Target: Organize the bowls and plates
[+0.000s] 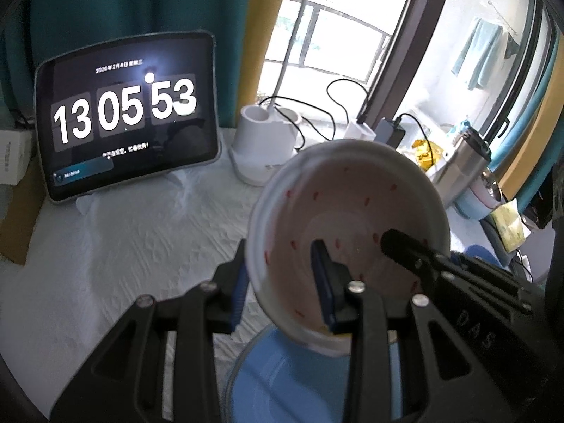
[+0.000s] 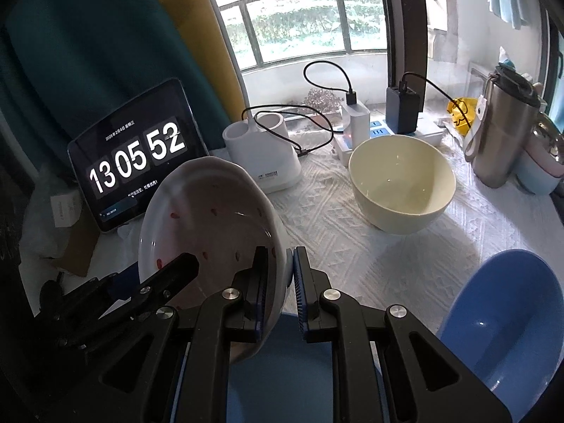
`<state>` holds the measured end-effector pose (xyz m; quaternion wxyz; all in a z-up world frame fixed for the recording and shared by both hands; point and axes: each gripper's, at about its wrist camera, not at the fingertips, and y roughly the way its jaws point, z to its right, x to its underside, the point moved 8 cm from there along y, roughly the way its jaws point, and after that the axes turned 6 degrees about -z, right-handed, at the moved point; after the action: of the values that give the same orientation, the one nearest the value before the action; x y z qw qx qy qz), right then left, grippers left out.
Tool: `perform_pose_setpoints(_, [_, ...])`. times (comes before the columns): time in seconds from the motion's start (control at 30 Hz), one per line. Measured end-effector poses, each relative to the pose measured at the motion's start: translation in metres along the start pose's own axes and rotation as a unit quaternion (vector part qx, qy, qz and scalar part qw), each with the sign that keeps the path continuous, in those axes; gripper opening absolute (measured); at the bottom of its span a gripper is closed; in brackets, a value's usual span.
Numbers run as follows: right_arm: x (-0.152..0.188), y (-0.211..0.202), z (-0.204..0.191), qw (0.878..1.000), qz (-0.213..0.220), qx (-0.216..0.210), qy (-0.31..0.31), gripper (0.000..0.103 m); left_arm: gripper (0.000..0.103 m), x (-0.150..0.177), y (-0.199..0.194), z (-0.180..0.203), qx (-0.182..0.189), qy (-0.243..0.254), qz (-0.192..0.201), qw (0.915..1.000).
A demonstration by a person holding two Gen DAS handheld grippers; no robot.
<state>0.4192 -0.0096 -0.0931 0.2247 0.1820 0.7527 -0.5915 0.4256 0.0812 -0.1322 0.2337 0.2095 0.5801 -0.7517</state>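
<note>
A white textured tablecloth (image 2: 352,246) covered the table under the window, with bare cloth at centre frame. Along its far edge stood a tablet clock (image 2: 137,162), a white holder (image 2: 262,155) and a steel flask (image 2: 504,130). A cream bowl (image 2: 402,190) sat right of centre, a blue bowl (image 2: 504,320) lower right. The red-dotted white bowl (image 2: 208,232) hung tilted at lower left above a blue plate (image 1: 299,384), its rim clenched by both the left gripper (image 1: 282,282) and right gripper (image 2: 278,278).
</note>
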Motion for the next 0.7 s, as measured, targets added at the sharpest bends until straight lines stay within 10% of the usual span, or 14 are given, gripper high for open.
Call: perform_pose_setpoints(0.7, [0.007,-0.042,0.029,0.999,0.027,-0.008,0.018,0.015,0.035,0.011,-0.024,0.044,0.002,0.030,0.013,0.9995])
